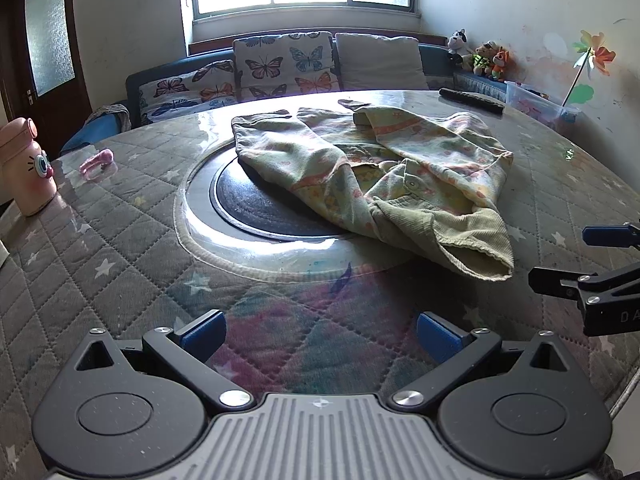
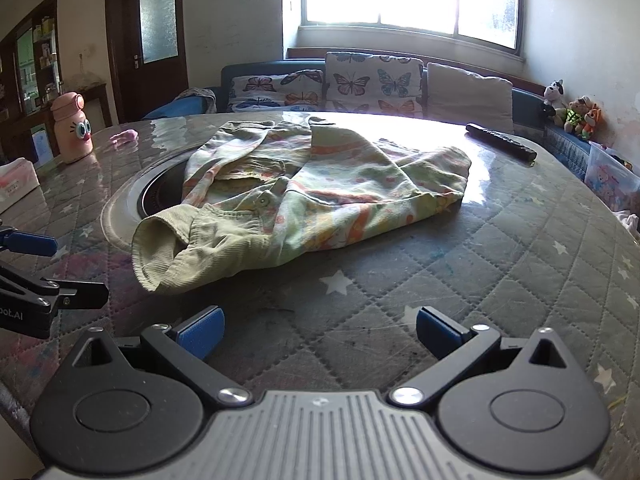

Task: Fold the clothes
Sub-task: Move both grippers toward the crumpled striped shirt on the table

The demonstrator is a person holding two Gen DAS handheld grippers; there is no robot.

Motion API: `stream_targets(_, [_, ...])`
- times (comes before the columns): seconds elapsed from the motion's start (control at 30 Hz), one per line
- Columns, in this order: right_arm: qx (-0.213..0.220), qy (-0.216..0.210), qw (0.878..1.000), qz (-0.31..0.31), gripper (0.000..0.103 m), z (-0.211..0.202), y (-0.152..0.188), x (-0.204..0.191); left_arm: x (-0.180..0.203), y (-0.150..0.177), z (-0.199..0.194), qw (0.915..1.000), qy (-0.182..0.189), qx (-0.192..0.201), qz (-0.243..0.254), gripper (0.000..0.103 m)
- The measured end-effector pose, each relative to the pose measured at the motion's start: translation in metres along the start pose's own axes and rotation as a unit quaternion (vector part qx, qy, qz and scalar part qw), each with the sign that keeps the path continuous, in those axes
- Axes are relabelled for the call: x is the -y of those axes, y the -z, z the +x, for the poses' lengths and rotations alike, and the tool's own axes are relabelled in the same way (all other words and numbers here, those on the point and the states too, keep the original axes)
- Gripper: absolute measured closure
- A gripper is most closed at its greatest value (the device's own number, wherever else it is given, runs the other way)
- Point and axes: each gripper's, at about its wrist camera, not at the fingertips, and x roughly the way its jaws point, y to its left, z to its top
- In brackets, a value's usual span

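A small light-green garment (image 1: 384,168) with an orange and yellow print lies crumpled on the round quilted table (image 1: 120,248), partly over the dark round plate (image 1: 256,204) at its centre. Its ribbed green cuff (image 1: 472,248) points toward me. In the right wrist view the garment (image 2: 320,196) lies ahead and left of centre, cuff (image 2: 168,256) nearest. My left gripper (image 1: 320,338) is open and empty, above the table short of the garment. My right gripper (image 2: 320,336) is open and empty too; it also shows at the right edge of the left wrist view (image 1: 580,258).
A pink bottle (image 1: 24,168) and a pink clip (image 1: 96,162) sit at the table's left. A black remote (image 1: 472,100) lies at the far right edge. A tissue box (image 2: 16,184) is at the left. A sofa with butterfly cushions (image 1: 280,68) stands behind.
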Motion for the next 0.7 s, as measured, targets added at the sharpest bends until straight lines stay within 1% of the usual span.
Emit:
stream_targets(0.07, [-0.001, 0.002, 1.0, 0.0, 0.0, 0.0005, 0.0002, 0.0003, 0.0016, 0.0011, 0.0009, 1.0, -0.001, -0.001, 0.0, 0.0])
stream_targets(0.27, [-0.004, -0.01, 1.0, -0.002, 0.0, -0.0028, 0.0058, -0.0055, 0.0063, 0.0046, 0.0034, 1.0, -0.003, -0.005, 0.001, 0.0])
stream_targets(0.57, [-0.012, -0.015, 1.0, 0.002, 0.0, -0.0018, 0.0083, -0.005, 0.007, 0.0042, 0.0057, 0.9997, -0.003, -0.025, -0.002, 0.0])
stream_targets(0.7, [-0.014, -0.018, 1.0, 0.001, 0.0, -0.0012, 0.0088, -0.0055, 0.0098, 0.0033, 0.0063, 0.9997, -0.001, -0.026, 0.001, 0.0])
